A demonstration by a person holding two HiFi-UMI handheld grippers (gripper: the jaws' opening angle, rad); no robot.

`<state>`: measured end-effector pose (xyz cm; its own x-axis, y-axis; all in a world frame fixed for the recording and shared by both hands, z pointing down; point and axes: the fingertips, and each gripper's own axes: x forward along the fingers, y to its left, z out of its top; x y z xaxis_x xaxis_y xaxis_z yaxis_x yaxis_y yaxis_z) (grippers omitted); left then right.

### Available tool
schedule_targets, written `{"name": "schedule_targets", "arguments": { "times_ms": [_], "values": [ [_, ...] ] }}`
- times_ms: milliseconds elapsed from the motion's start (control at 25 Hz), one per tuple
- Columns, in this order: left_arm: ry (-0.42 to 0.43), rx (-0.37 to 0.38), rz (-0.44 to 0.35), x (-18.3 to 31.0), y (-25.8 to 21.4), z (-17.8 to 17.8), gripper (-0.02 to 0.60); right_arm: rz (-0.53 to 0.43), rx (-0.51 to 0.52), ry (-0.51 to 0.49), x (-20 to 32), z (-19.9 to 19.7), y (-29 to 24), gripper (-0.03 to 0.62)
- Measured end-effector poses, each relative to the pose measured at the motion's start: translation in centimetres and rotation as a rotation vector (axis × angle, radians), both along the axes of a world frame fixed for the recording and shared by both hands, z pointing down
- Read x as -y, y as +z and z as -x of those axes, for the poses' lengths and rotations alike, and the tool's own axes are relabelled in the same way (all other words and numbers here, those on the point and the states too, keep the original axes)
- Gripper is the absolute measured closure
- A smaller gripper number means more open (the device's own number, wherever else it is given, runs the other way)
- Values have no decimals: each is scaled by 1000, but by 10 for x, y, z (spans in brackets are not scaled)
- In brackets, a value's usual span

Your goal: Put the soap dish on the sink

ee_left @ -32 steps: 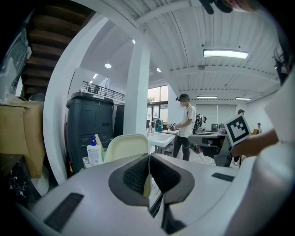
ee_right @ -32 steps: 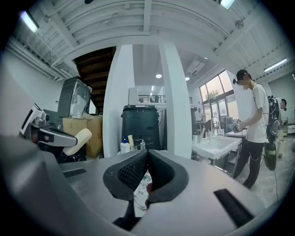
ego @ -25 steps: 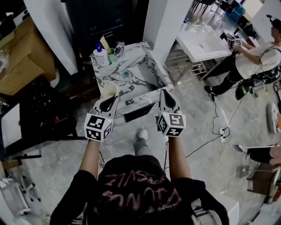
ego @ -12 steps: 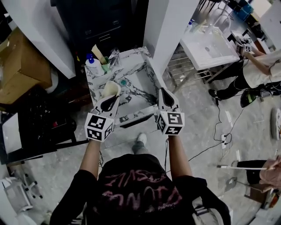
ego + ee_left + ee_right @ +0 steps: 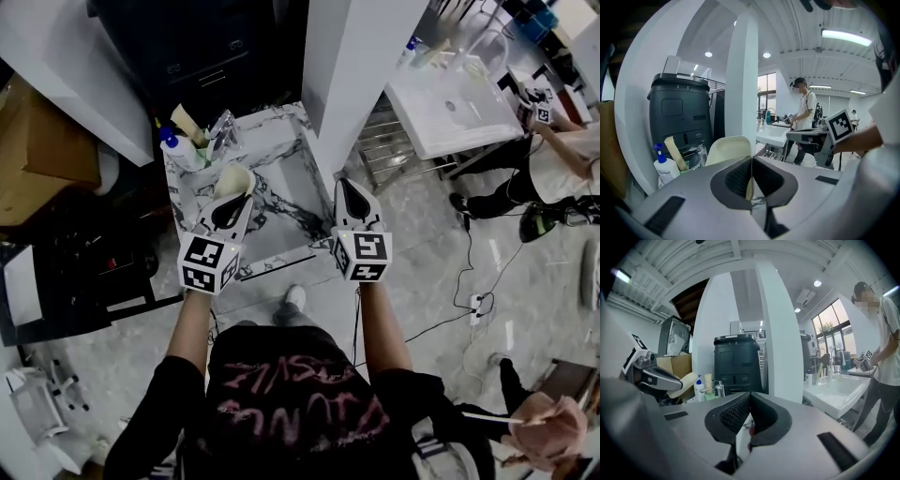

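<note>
Marble-veined white sink [image 5: 286, 199] lies ahead. Left tongs [image 5: 228, 214] pinch the cream plastic soap dish [image 5: 232, 180] by its edge, over the sink's left rim. Right tongs [image 5: 352, 202] are closed and empty. I'd lower it level onto a flat ledge, clear of the white pump bottle [image 5: 174, 150], then release.

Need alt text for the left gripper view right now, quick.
The left gripper is shut on the edge of a cream soap dish, which stands up above its jaws. Behind are a white pump bottle at left, a dark cabinet and a white pillar; a person stands farther right.
</note>
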<state>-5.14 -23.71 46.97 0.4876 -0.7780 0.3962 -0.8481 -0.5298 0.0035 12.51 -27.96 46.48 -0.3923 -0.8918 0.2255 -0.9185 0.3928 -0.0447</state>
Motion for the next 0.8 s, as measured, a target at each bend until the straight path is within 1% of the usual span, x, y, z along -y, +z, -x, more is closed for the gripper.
{"name": "schedule_targets", "arguments": {
  "times_ms": [280, 440, 560, 800],
  "values": [
    [5, 27, 8, 15, 3, -14, 559, 5, 63, -1, 16, -12, -1, 579],
    [1, 27, 1, 23, 1, -12, 560, 6, 34, -20, 20, -7, 0, 580],
    [-4, 20, 4, 27, 2, -10, 560, 13, 32, -28, 21, 0, -3, 579],
    [12, 2, 20, 35, 5, -10, 560, 22, 25, -17, 30, 5, -5, 580]
  ]
}}
